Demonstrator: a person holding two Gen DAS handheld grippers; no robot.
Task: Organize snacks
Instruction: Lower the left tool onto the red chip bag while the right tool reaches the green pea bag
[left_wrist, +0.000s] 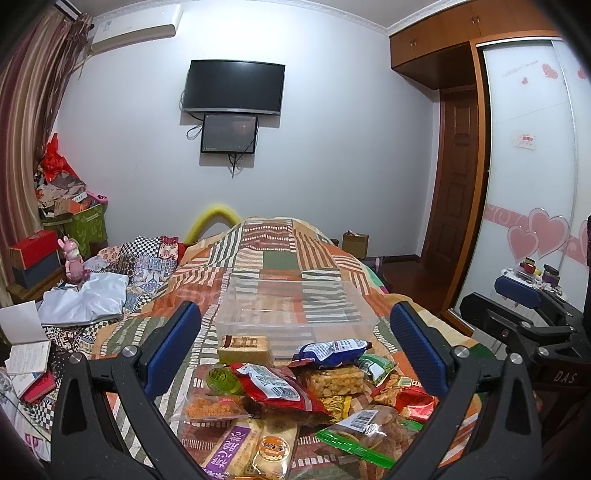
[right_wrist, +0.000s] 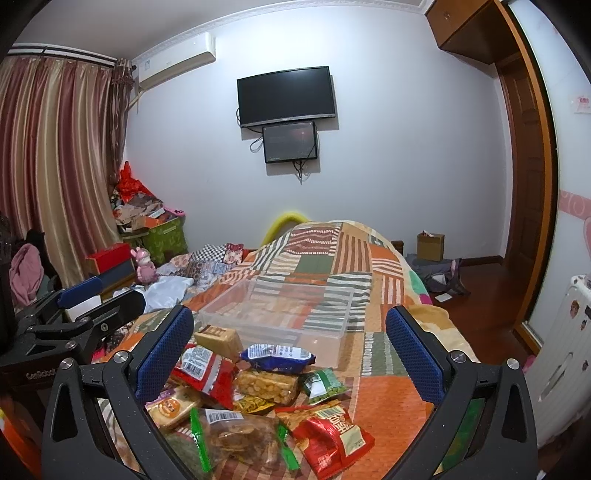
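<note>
Lying in a loose heap on the near end of a patchwork bedspread (left_wrist: 280, 254), the snacks (left_wrist: 303, 391) wait just in front of both grippers, and a clear plastic bin (left_wrist: 295, 306) sits on the cover just beyond them, toward the far wall. The left gripper (left_wrist: 295, 343) hovers over the pile with its jaws spread wide, holding nothing; its blue pads (left_wrist: 173, 343) frame the heap on either side. The right gripper (right_wrist: 290, 350) does the same from a spot a little further right, jaws equally wide and empty. At the far edge of the heap a tan block-shaped pack (left_wrist: 243, 349) rests touching the bin's near wall, with a blue packet (left_wrist: 328, 352) to its right. Nearer lie a large red bag with a white label (left_wrist: 277, 387), a clear-wrapped bar of golden puffed pieces (left_wrist: 334, 382), a small green packet (right_wrist: 323, 386), and a red and gold bag (right_wrist: 332, 435) on the right side. Closest to the cameras is a clear bag with green edges (right_wrist: 240, 439) holding brown round crisps, beside a purple-labelled pack (left_wrist: 231, 454) on the left. On the far wall hangs a dark television (left_wrist: 234, 86) with a smaller screen (left_wrist: 229, 133) just below it. Striped curtains (right_wrist: 55, 166) fall at the left, and a wooden wardrobe (left_wrist: 461, 147) stands at the right.
</note>
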